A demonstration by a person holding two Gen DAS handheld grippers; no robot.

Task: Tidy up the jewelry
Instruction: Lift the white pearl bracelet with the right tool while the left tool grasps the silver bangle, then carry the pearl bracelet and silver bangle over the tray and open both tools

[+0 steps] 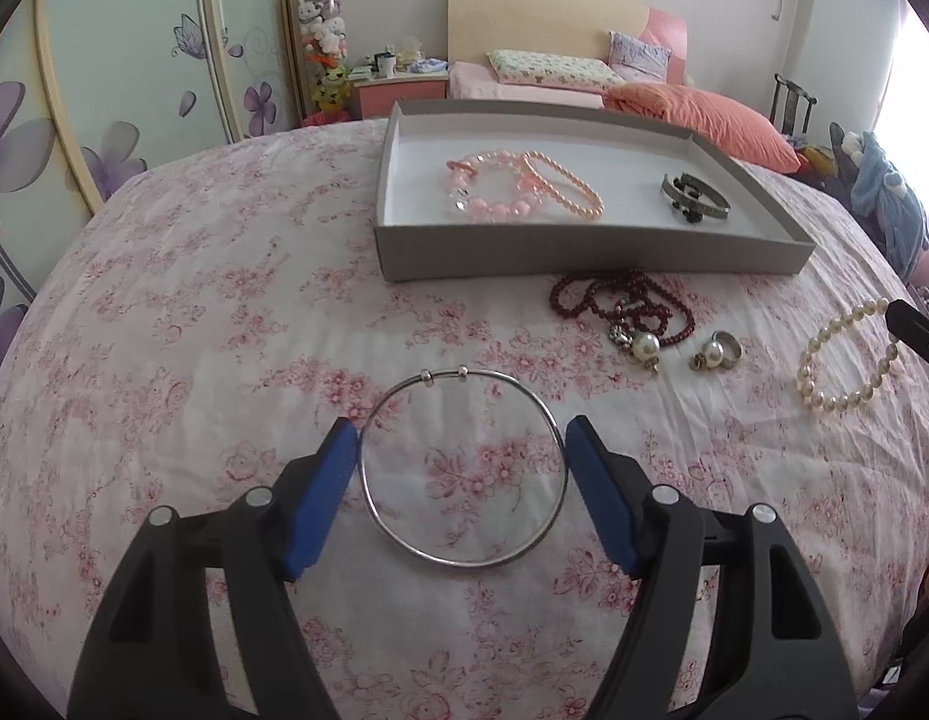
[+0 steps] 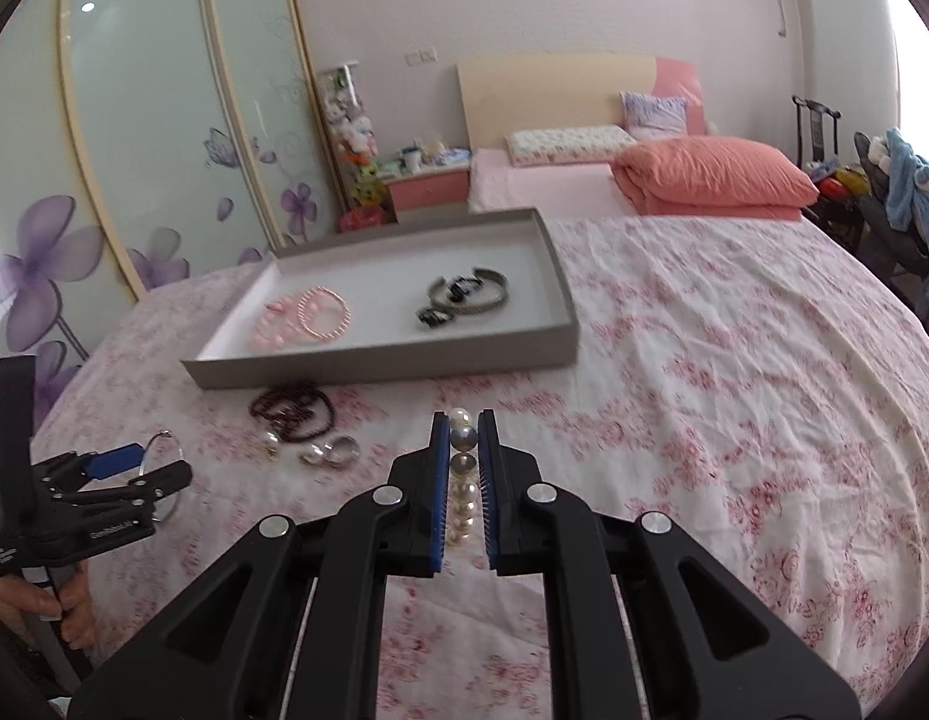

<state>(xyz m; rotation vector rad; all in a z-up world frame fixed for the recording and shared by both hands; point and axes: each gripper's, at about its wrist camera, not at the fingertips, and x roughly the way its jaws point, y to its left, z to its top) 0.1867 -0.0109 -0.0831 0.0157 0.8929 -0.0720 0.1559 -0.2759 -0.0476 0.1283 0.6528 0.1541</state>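
Note:
A thin silver bangle (image 1: 464, 564) spans the blue pads of my left gripper (image 1: 461, 426), which is shut on it just above the floral bedspread; the right wrist view shows that gripper (image 2: 158, 465) gripping the bangle (image 2: 179, 450) at the left. My right gripper (image 2: 464, 420) is shut on a white pearl bracelet (image 2: 464, 498), several pearls lined up between its pads. In the left wrist view the bracelet (image 1: 824, 396) hangs from the right gripper (image 1: 914, 333) at the far right. A grey tray (image 1: 584, 252) holds pink bead bracelets (image 1: 494, 204), a peach pearl bracelet (image 1: 566, 186) and metal cuffs (image 1: 695, 198).
A dark red bead necklace (image 1: 620, 300), pearl earrings (image 1: 644, 348) and a ring (image 1: 725, 348) lie on the bedspread in front of the tray (image 2: 374, 369). A second bed with an orange quilt (image 2: 716, 174) stands behind. A wardrobe (image 2: 164, 120) is on the left. A hand (image 2: 50, 600) grips the left handle.

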